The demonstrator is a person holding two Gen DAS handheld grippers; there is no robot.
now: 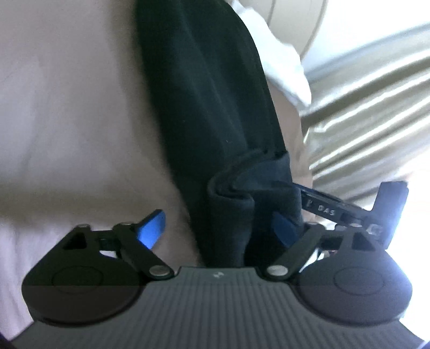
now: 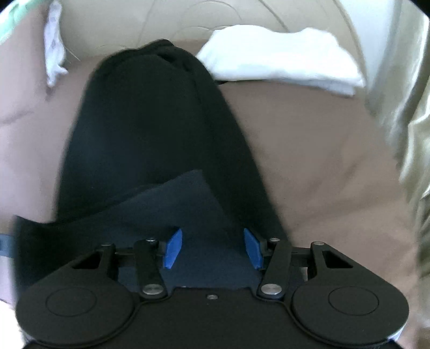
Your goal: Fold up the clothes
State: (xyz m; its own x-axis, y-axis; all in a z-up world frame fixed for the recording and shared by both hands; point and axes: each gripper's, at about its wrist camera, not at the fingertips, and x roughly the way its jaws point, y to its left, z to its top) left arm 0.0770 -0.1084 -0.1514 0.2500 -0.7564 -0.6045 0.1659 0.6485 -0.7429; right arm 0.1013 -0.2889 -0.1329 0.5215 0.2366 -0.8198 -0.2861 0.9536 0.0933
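Nearest: left gripper (image 1: 217,231) w/ jaws spread wide, blue pads clear of the cloth; a bunched fold of the dark garment (image 1: 204,112) sits between them, nearer the right pad. Right gripper (image 2: 212,248) partly spread, a flat dark corner lying between its pads; can't tell if it's pinched. Garment runs long over the tan bed sheet (image 2: 309,150). Farther: folded white cloth (image 2: 279,59), beige headboard (image 2: 150,24).

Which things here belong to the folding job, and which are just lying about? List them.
In the job: dark garment; left tongs; right tongs.

Lying about: folded white cloth; small white cloth; bedsheet; curtain.
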